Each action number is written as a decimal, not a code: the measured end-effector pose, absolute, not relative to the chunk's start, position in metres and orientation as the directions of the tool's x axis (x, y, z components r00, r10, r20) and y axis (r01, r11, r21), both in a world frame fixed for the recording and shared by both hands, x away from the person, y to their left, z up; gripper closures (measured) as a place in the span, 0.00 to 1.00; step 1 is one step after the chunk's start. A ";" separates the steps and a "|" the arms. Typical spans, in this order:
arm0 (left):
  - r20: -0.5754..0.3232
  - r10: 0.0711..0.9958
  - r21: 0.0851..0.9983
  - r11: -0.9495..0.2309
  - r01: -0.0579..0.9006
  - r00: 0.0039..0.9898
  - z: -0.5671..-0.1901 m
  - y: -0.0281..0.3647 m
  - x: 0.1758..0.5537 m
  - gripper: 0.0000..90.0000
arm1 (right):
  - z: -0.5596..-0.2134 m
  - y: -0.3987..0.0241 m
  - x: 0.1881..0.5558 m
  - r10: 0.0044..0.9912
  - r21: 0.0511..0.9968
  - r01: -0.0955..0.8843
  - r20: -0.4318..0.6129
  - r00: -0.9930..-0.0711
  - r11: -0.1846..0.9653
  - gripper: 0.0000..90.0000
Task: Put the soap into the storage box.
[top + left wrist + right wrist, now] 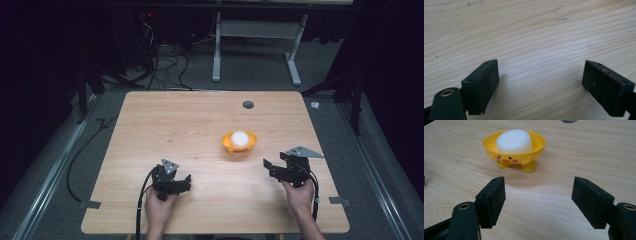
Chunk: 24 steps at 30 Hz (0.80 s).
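While both grippers sit low over the table [150, 130] near the person's edge, neither one holds anything. The right gripper [537, 203] has its jaws spread wide with bare wood between them, and it points toward the yellow dish [515, 151] — a small footed dish with a duck face painted on its side. The dish stands upright on its stubby legs, a little ahead of the jaws and apart from them. A white soap bar [514, 141] lies inside the dish, rising above the rim. From above, the dish [226, 141] stands right of the table's middle, closer to the right gripper [274, 169] than to the left. The left gripper [540, 85] is also wide open — only wood grain lies between its jaws. From above, the left gripper [182, 182] is well apart from the dish, with a hand [159, 205] around its grip.
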State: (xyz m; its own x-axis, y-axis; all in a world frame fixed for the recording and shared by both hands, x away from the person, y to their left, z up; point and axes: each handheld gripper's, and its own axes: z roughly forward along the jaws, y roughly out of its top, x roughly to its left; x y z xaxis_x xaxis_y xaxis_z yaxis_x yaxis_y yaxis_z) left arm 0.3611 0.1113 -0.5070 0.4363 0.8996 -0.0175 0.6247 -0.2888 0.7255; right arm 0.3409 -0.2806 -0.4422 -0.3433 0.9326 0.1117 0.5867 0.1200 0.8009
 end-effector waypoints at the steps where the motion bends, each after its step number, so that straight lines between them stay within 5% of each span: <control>1: -0.018 0.900 0.725 -0.289 0.625 0.436 -0.507 0.111 0.361 0.16 | -0.443 -0.281 0.340 0.933 0.799 0.589 0.112 -0.343 0.120 0.31; 24: -0.018 0.900 0.725 -0.289 0.625 0.436 -0.507 0.111 0.361 0.16 | -0.467 -0.279 0.339 0.936 0.767 0.631 0.129 -0.328 0.116 0.31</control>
State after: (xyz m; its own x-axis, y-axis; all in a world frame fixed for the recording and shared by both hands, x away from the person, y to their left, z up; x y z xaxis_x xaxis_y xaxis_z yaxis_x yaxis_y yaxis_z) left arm 0.3611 0.1112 -0.5070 0.4363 0.8996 -0.0176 0.6249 -0.2889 0.7253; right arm 0.3394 -0.2786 -0.4670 -0.3282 0.9358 0.1288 0.6314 0.1159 0.7667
